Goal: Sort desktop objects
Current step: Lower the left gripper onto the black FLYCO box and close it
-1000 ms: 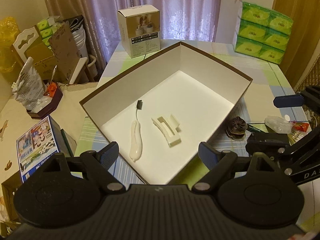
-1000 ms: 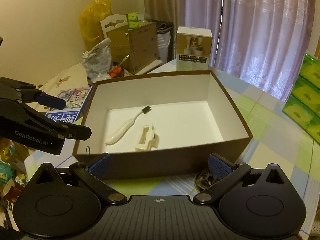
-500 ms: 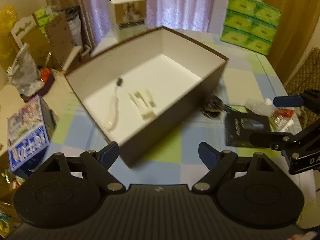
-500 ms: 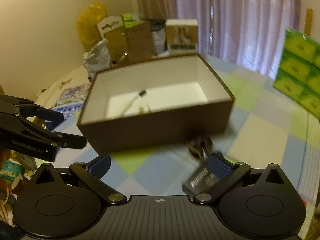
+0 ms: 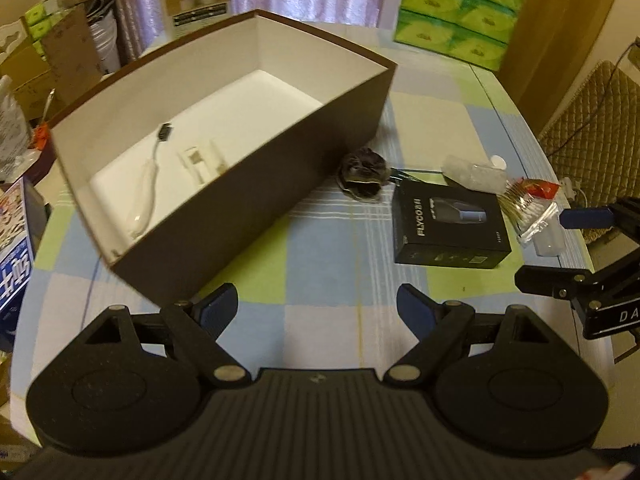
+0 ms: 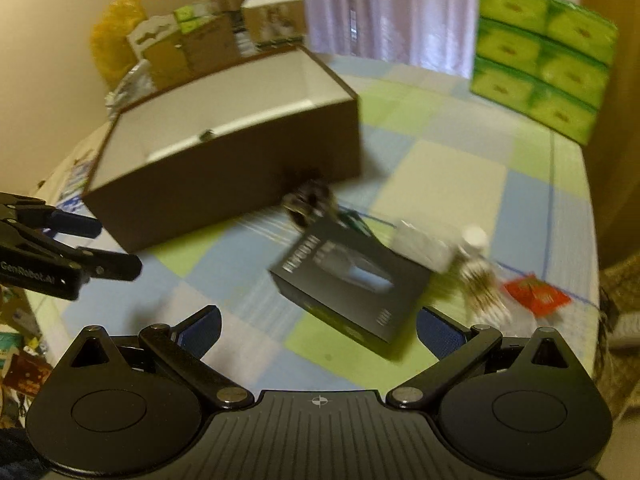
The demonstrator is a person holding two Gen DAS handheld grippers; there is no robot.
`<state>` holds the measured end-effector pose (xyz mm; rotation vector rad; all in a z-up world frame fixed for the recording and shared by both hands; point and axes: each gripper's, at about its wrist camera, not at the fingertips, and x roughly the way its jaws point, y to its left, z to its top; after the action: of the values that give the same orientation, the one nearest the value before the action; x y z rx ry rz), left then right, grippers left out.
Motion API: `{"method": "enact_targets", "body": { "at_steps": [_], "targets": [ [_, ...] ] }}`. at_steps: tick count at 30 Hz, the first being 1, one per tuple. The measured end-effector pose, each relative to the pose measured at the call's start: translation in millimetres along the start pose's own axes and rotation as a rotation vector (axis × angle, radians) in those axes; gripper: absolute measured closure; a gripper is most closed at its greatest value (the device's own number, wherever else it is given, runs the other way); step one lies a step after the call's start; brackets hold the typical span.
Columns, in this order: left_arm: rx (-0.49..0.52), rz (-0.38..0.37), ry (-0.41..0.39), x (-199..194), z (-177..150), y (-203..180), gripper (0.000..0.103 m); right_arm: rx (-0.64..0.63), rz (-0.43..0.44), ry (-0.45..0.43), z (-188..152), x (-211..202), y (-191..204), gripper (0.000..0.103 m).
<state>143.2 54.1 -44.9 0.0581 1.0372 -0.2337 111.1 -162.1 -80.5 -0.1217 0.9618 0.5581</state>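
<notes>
The black carton (image 6: 352, 292) is lying flat on the checked tablecloth (image 5: 320, 320), right of the brown box (image 5: 256, 184), its long axis slanting across the right gripper (image 6: 318, 326), which is hovering just short of it with jaws spread wide, holding nothing. The left gripper (image 5: 318, 306) is also gaping and empty, sitting farther off, so the right looks nearer. The scrunchie (image 5: 362, 174) and plastic packets (image 5: 476, 172) are waiting just behind.
</notes>
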Motion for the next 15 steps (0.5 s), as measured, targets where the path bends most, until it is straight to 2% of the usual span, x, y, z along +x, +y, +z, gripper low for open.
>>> {"method": "enact_targets", "body": {
  "at_steps": [9,15],
  "targets": [
    [0.131,-0.092,0.014,31.7,13.0,-28.8,0.019,0.113,-0.094,0.051,-26.9,-0.5,-41.8,0.002],
    [0.277,-0.164,0.008,56.6,29.1,-49.1,0.019,0.19,-0.149,0.071,-39.7,-1.7,-63.9,0.002]
  ]
}}
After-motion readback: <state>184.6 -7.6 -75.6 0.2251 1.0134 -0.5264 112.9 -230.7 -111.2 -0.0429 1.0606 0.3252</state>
